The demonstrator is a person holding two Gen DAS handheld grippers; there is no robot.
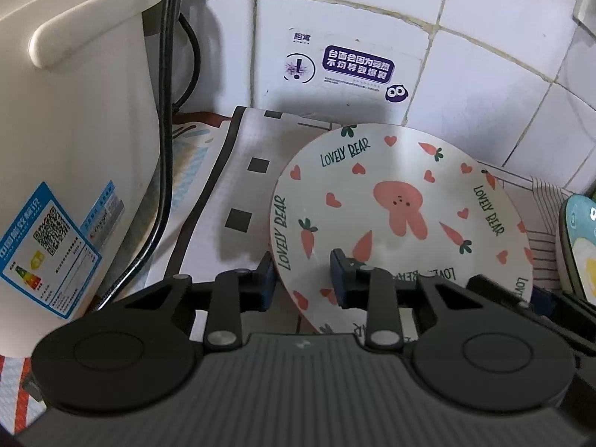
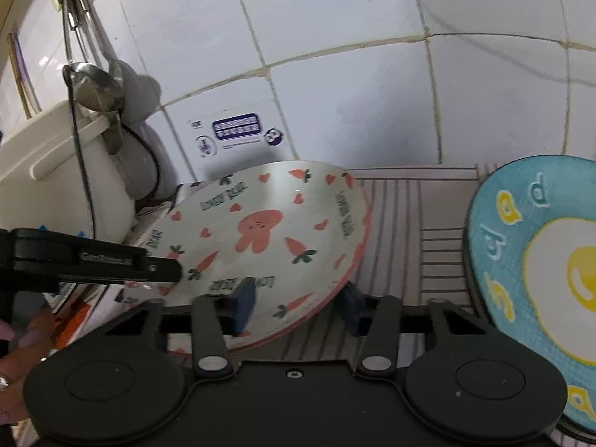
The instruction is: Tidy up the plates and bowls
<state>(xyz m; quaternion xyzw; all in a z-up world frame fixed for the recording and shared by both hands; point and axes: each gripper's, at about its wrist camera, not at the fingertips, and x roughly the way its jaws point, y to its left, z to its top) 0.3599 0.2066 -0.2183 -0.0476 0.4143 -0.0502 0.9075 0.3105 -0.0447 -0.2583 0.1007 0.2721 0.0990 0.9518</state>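
A white plate (image 1: 391,201) printed with a pink rabbit, carrots and hearts lies tilted on a patterned mat by the tiled wall. My left gripper (image 1: 303,279) straddles its near left rim, one blue pad under the edge and the other on the top face. In the right wrist view the same plate (image 2: 260,231) shows a pink underside. My right gripper (image 2: 298,309) straddles its near right rim, one pad on top and one behind the edge. The left gripper (image 2: 175,272) reaches the plate's left edge there. A blue plate (image 2: 540,279) with a fried-egg picture stands to the right.
A cream appliance (image 1: 74,149) with a black cable (image 1: 164,149) fills the left side, close to the plate. A metal ladle (image 2: 97,85) hangs above it. The tiled wall (image 1: 484,74) rises right behind the mat (image 1: 238,186). A person's hand (image 2: 22,335) shows at the lower left.
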